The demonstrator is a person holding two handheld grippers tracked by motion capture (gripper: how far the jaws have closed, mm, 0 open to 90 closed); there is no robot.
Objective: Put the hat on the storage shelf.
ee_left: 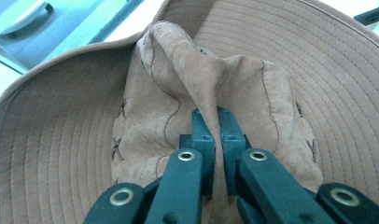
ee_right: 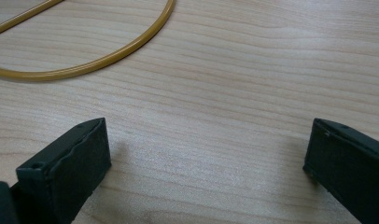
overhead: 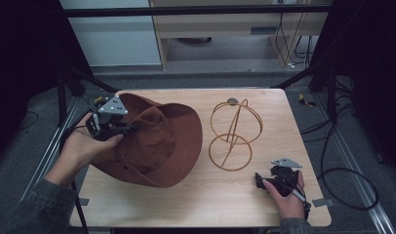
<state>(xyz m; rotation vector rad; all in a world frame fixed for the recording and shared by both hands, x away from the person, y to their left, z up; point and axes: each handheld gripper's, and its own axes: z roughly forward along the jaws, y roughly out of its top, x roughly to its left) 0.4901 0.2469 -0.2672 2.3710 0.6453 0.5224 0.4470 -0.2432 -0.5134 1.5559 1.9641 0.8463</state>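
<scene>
A brown wide-brimmed hat (overhead: 159, 141) lies on the left half of the wooden table, its brim (ee_left: 61, 154) spread around the crown. My left gripper (overhead: 119, 127) is shut on a pinched fold of the hat's crown (ee_left: 215, 79), which rises in a ridge between the jaws. A gold wire hat stand (overhead: 233, 132) of two rings stands at the table's middle right, and part of its base ring (ee_right: 89, 65) shows in the right gripper view. My right gripper (overhead: 262, 180) rests low over the table's front right, open, with bare wood between its fingers (ee_right: 68, 168).
The wooden table (overhead: 264, 204) has bare wood in front of the hat and stand. Black frame posts and loose cables (overhead: 342, 170) run beside the right edge. A cabinet (overhead: 235, 24) stands beyond the far edge.
</scene>
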